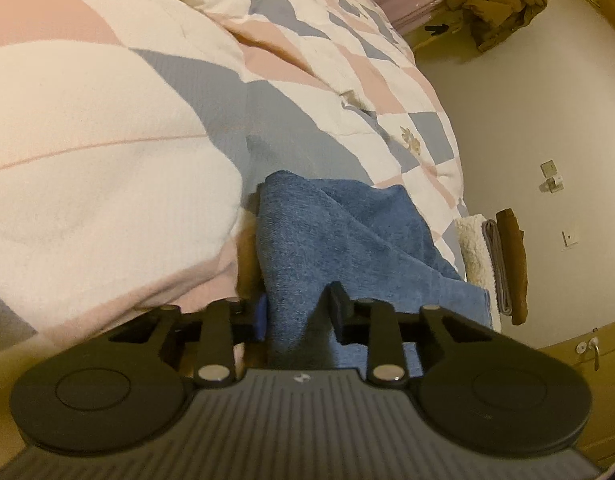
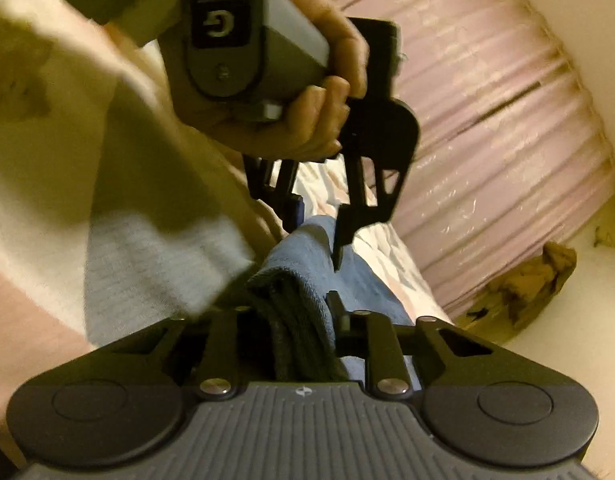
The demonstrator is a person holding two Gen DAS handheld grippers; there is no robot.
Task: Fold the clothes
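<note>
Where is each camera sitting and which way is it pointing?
Left wrist: sits on the left tool, looking along its fingers over the blue towel to the quilted bed and wall.
Right wrist: sits on the right tool, facing the left tool and the hand holding it.
Shared: both tools grip the blue towel.

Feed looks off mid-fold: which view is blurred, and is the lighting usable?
Right wrist view: motion blur smears the quilt at left and the hand; yellowish cast, dim. Left wrist view: sharper, blue towel and quilt clear, fisheye bends the wall; left hand-held gripper casts shadow on the towel.
</note>
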